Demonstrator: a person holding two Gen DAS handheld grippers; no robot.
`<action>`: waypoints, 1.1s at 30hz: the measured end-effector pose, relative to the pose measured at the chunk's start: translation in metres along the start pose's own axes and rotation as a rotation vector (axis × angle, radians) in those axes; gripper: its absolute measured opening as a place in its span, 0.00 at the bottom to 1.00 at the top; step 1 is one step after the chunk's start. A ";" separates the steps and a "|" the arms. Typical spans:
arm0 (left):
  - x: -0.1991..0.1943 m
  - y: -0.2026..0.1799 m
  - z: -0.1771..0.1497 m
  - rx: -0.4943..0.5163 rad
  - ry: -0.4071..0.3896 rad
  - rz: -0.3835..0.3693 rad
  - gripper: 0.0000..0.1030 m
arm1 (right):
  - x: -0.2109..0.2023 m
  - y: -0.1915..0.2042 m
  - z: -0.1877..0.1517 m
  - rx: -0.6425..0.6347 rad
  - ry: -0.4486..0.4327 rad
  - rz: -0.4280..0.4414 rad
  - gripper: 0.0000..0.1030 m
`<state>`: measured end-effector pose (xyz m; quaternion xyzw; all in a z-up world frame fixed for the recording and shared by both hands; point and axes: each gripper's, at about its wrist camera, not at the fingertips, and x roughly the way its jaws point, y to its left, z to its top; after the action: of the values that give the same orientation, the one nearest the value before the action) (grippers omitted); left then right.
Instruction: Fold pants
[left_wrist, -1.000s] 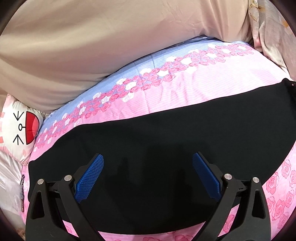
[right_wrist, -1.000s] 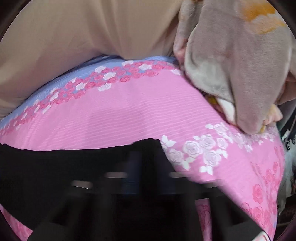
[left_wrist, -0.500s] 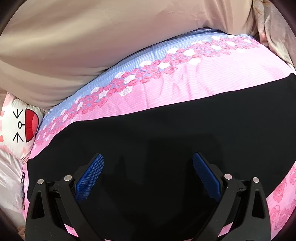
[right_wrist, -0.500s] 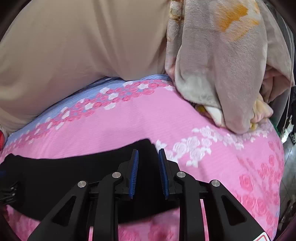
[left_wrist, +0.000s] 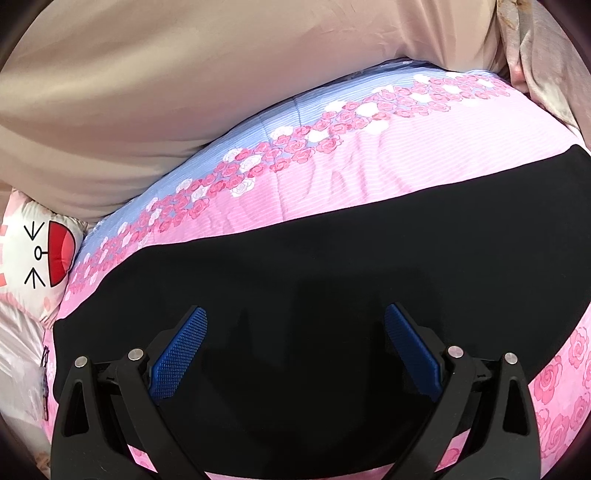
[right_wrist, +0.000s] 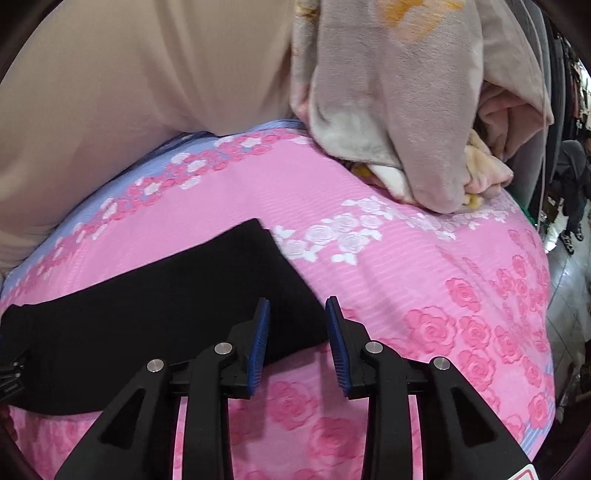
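Observation:
Black pants (left_wrist: 332, 280) lie flat in a long strip on the pink rose-print bed cover (left_wrist: 406, 162). My left gripper (left_wrist: 295, 325) is wide open and empty, hovering over the middle of the strip. In the right wrist view the pants (right_wrist: 166, 306) end at a squared corner. My right gripper (right_wrist: 297, 321) is open with a narrow gap, empty, above that right end's lower edge. The left gripper's tip (right_wrist: 11, 369) shows at the far left edge.
A beige pillow or duvet (left_wrist: 184, 92) lies along the back of the bed. A grey fleece blanket heap (right_wrist: 406, 103) sits at the back right. A cartoon-face cushion (left_wrist: 33, 258) is at the left. The bed edge and floor (right_wrist: 565, 295) are at the right.
My right gripper was shut on the pants' right end; it has opened, let go and pulled back to the right. The left view has shifted slightly; its jaws stay wide open.

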<state>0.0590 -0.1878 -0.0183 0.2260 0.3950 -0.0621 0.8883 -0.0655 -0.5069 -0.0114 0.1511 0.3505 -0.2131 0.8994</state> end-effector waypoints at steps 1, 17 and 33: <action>-0.001 0.000 0.000 -0.001 -0.003 0.001 0.92 | 0.000 0.006 0.000 -0.014 0.000 -0.004 0.31; -0.003 0.016 0.001 -0.047 -0.009 -0.013 0.92 | 0.031 -0.003 0.006 0.033 0.076 -0.057 0.57; 0.007 0.062 -0.024 -0.136 0.023 -0.030 0.92 | 0.043 -0.004 0.006 0.102 0.111 0.044 0.33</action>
<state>0.0651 -0.1207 -0.0154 0.1601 0.4116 -0.0459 0.8960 -0.0355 -0.5249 -0.0370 0.2162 0.3850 -0.2023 0.8741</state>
